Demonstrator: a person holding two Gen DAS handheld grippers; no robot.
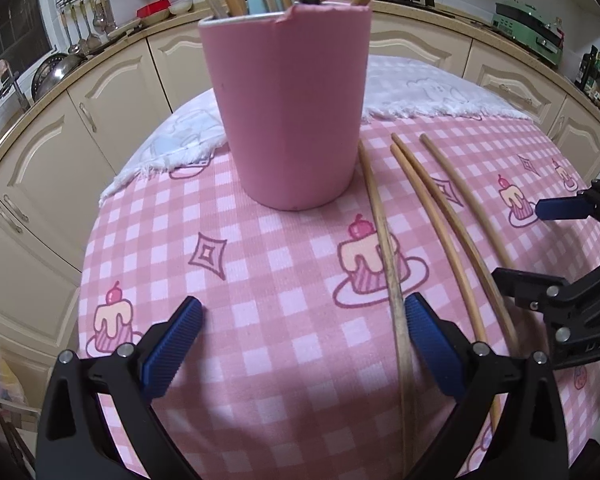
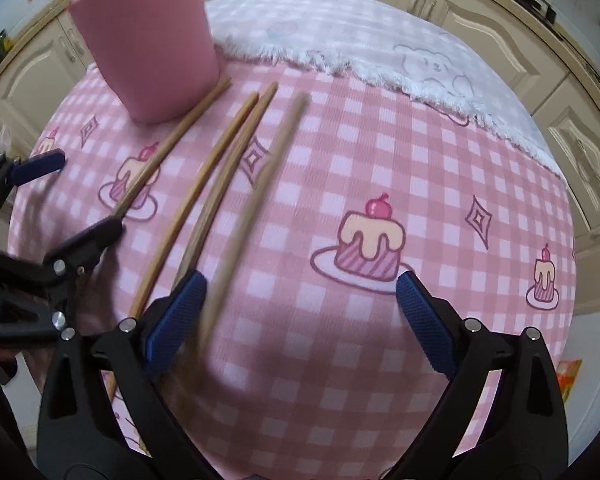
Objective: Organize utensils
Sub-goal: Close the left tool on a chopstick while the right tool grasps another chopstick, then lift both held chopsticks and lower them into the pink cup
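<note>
A pink cup [image 1: 288,108] stands on the pink checked cloth and holds several wooden sticks and other utensils; it also shows at the top left of the right wrist view [image 2: 148,44]. Several wooden chopsticks lie on the cloth to its right [image 1: 384,240], [image 1: 444,224], [image 1: 472,196]. My left gripper [image 1: 304,320] is open, and the leftmost chopstick runs just inside its right finger [image 1: 432,344]. My right gripper [image 2: 300,308] is open, and a blurred chopstick [image 2: 256,200] lies just inside its left finger [image 2: 176,316]. Each gripper shows at the edge of the other's view.
A white fringed towel [image 1: 420,92] with a bear print covers the far part of the table [image 2: 420,64]. Cream kitchen cabinets [image 1: 100,92] ring the table. Pots and ladles [image 1: 76,40] hang at the far left, and a green appliance [image 1: 528,28] sits at the far right.
</note>
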